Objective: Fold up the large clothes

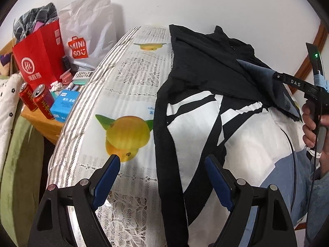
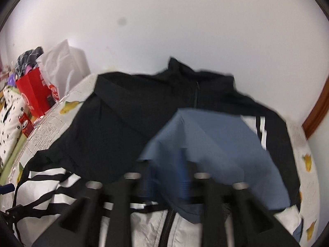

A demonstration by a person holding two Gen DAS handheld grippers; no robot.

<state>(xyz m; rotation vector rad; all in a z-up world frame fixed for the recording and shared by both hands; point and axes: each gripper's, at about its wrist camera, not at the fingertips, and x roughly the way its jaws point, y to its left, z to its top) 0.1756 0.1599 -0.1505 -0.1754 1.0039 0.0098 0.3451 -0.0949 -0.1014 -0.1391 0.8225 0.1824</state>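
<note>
A black, white and blue-grey jacket [image 1: 195,123] [image 2: 123,113] lies spread, zip up, on a fruit-printed cover [image 1: 127,94]. My left gripper [image 1: 162,160] hovers open above the jacket's black left edge, with nothing pressed between its blue pads. My right gripper [image 1: 276,76] [image 2: 165,170] is at the jacket's right side, where a blue-grey sleeve [image 1: 257,70] [image 2: 216,144] is tented up over its tips. The right wrist view is blurred. Its pads stand a little apart, with the sleeve cloth lying loosely over and between them. A hand [image 1: 310,123] holds the right gripper's handle.
Left of the covered surface, a wooden stand carries two red cans [image 1: 41,98], a blue box [image 1: 63,105], a red paper bag [image 1: 39,55] and a white shopping bag [image 1: 88,33]. Green bedding [image 1: 20,154] lies at far left. A white wall with wooden trim [image 1: 316,47] is behind.
</note>
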